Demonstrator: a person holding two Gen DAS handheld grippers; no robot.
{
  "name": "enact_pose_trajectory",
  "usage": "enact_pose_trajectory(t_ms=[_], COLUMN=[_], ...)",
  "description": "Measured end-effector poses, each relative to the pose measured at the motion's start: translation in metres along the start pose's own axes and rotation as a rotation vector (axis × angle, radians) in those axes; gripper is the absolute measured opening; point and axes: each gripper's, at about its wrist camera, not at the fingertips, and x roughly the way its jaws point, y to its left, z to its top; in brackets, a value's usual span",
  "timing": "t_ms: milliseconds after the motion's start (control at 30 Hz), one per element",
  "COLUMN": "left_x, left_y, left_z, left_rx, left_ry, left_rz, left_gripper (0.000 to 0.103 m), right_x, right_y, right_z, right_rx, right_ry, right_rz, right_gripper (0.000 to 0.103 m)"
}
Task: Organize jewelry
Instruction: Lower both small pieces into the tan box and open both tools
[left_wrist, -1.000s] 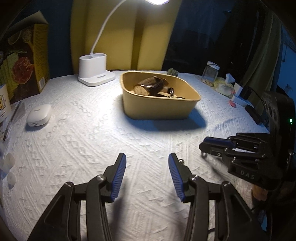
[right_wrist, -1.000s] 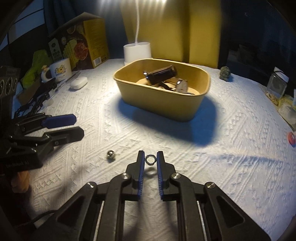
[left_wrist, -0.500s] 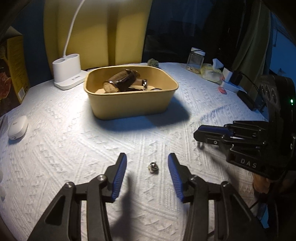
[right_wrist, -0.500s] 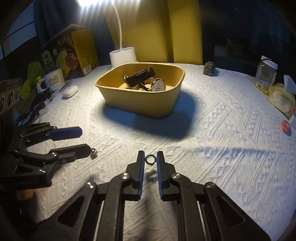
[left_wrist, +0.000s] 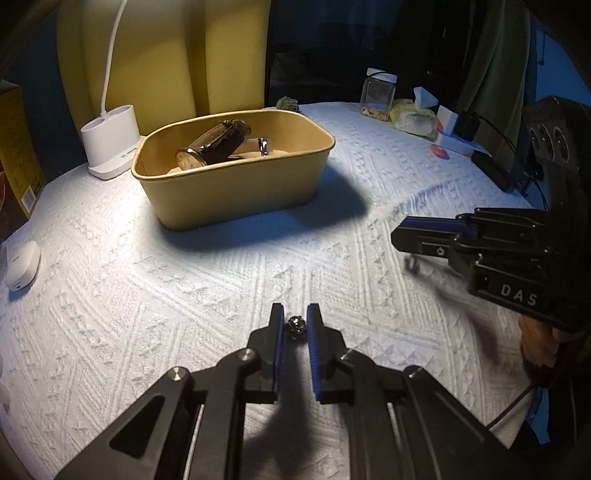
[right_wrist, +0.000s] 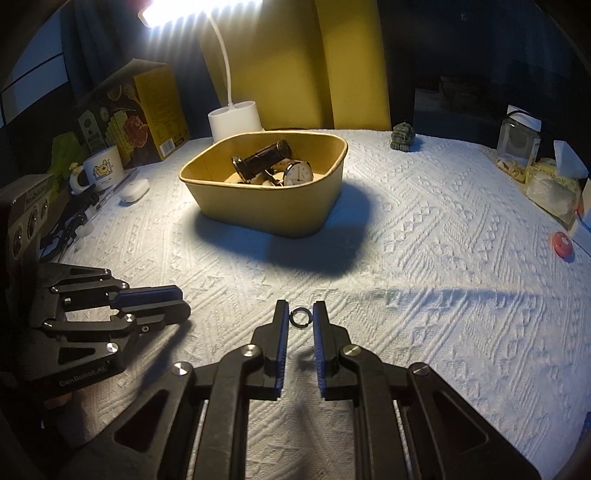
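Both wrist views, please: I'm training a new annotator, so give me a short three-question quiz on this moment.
1. True or false: the right gripper is shut on a ring.
2. Multiple choice: what sits between the left gripper fingertips? A) a watch B) a small silver bead C) a red cap.
3. Fill in: the watches lie inside the tan ____.

Key: 1 true, the ring is pinched between the blue pads. 2 B, the fingers have closed on the bead. 3 bowl, which stands on the white cloth near the lamp base.
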Motion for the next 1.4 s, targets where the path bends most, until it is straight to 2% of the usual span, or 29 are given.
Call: enact_pose_trajectory(t_ms=[467,800,1400], left_x=[-0.042,-0.05,-0.005], left_y=[0.016,0.034,0.078], left_z=[0.033,0.066,0.096], left_rx=[0.004,-0.013,-0.095], left_ry=[-0.115,-0.183,-0.145], left_rz=[0.037,0.058,0.059], left_gripper=[0.011,0.011,0.011], right_x=[-0.017,-0.015,0.033], right_y=[0.003,0.0,-0.019], right_z=[0.038,0.076,0.125], right_rx=[-0.022,-0.039,-0.019], right_ry=[-0.073,-0.113,-0.094], right_rz=[0.0,-0.001,-0.01], right_gripper=[0.012,0.012,0.012])
